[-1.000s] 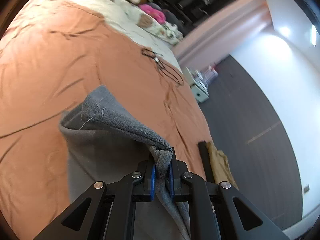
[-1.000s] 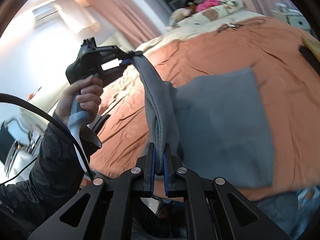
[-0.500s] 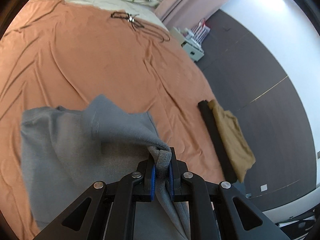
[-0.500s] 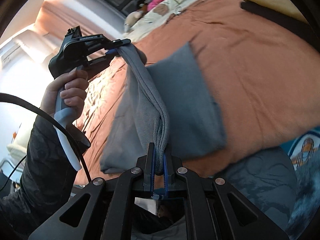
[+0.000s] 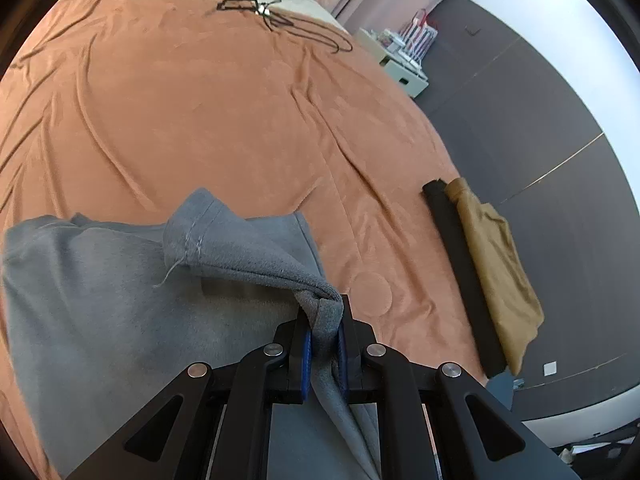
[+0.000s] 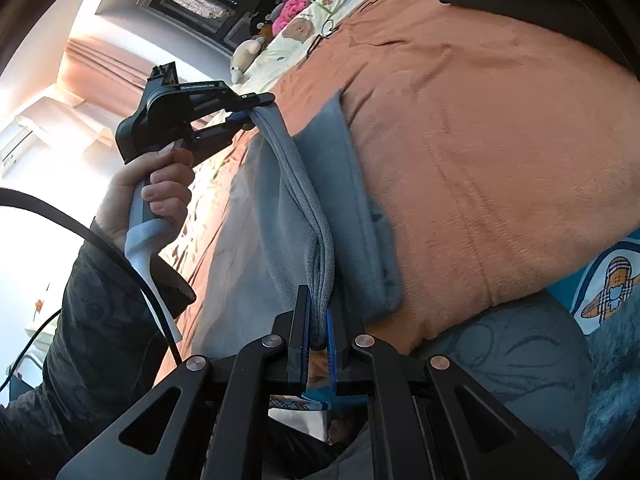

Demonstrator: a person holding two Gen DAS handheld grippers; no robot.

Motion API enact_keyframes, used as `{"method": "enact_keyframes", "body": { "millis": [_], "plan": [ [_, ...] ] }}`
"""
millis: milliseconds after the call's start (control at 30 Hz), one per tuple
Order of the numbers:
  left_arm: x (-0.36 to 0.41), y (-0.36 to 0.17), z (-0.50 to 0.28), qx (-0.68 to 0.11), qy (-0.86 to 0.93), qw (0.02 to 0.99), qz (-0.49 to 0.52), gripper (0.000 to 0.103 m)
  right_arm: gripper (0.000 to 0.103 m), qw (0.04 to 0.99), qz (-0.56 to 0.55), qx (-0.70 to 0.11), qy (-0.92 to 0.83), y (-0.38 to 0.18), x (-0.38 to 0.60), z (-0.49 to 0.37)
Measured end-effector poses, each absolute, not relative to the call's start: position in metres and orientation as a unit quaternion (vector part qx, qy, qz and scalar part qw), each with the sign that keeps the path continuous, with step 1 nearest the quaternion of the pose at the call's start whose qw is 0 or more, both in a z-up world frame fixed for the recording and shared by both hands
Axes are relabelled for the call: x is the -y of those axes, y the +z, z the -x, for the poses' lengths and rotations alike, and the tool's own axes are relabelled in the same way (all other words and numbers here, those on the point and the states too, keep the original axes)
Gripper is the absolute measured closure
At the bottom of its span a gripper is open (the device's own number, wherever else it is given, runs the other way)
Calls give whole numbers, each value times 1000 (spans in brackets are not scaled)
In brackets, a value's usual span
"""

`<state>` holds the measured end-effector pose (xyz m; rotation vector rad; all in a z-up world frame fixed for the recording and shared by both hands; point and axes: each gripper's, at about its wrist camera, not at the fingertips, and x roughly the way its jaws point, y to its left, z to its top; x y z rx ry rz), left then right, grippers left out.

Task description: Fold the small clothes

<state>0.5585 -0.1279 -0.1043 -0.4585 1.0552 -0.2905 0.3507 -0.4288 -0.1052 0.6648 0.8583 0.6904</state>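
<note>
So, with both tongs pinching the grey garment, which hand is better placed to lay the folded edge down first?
Probably the right. The right tongs hold the grey garment low at the near bed edge, while the left tongs hold it raised above the orange bedspread.

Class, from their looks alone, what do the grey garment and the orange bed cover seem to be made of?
Grey garment: probably fleece or brushed knit; matte, nappy surface, thick stitched hem, loose thread.
Orange bed cover: seemingly short-pile plush or velvety cloth; faint sheen along soft creases.

Orange bedspread [image 5: 224, 120], black cable [image 5: 304, 32], nightstand [image 5: 404, 72]
</note>
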Motion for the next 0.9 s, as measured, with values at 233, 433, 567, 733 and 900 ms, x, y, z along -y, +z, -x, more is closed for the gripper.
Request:
{"method": "enact_keyframes", "body": {
  "millis": [233,433,567,733,900],
  "plan": [
    [151,-128,-579,-522,-127,821,194,92,99,791,-326,-409,319,-115,438,-343],
    [160,-144,-592,-541,-119,810,191,86,99,787,-328,-412,321,-115,439,-339],
    [156,-134,-593,-521,-137,816,211,48,99,786,-327,-414,322,-114,439,-335],
    [143,-110,-579,-491,-139,836,202,34,99,791,-314,-413,324,-109,440,-329],
    [116,-104,-559,-493,-125,838,197,34,97,799,-298,-414,319,-99,440,-326]
  ]
}}
